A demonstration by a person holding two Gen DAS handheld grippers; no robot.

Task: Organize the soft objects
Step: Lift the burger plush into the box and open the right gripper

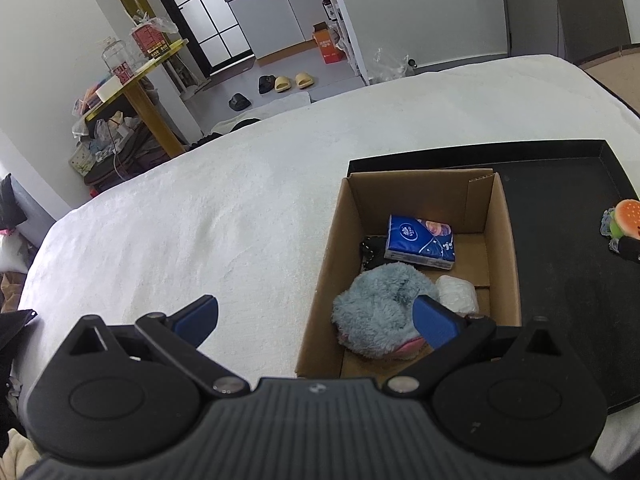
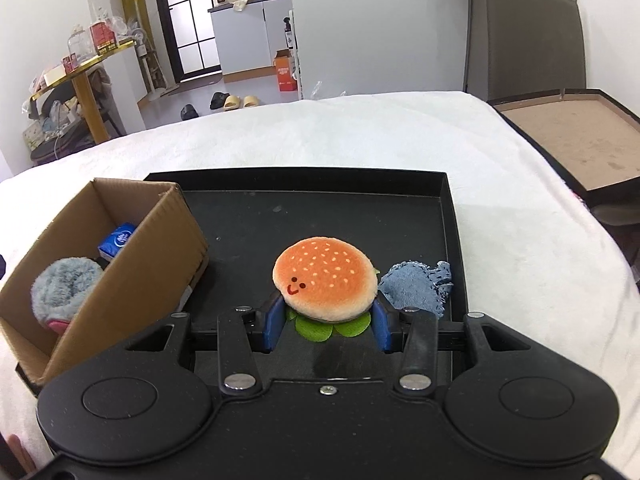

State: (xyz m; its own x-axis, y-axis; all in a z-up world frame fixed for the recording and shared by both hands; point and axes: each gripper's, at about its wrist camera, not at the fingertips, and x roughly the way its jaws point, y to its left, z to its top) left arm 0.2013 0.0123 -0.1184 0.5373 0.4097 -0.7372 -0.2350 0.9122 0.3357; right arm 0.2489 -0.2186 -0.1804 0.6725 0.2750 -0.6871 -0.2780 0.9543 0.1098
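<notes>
My right gripper [image 2: 326,320] is shut on a plush burger [image 2: 324,280], with a blue pad pressing on each side, just above the black tray [image 2: 320,216]. A scrap of blue denim [image 2: 416,286] lies on the tray to the right of it. An open cardboard box [image 2: 160,256] stands on the tray's left end. It holds a grey-blue fluffy plush [image 1: 380,308], a blue tissue pack [image 1: 420,242], a white wad [image 1: 458,294] and a small black item [image 1: 370,248]. My left gripper [image 1: 316,314] hangs wide open and empty over the box's near left corner. The burger [image 1: 626,218] shows at the far right.
The tray [image 1: 560,280] lies on a white fluffy cover [image 1: 200,220] over a wide surface. A shallow brown-lined tray [image 2: 580,148] sits at the far right. Beyond the far edge are a floor with slippers [image 2: 236,101], a cluttered yellow round table [image 1: 132,76] and an orange box [image 2: 286,72].
</notes>
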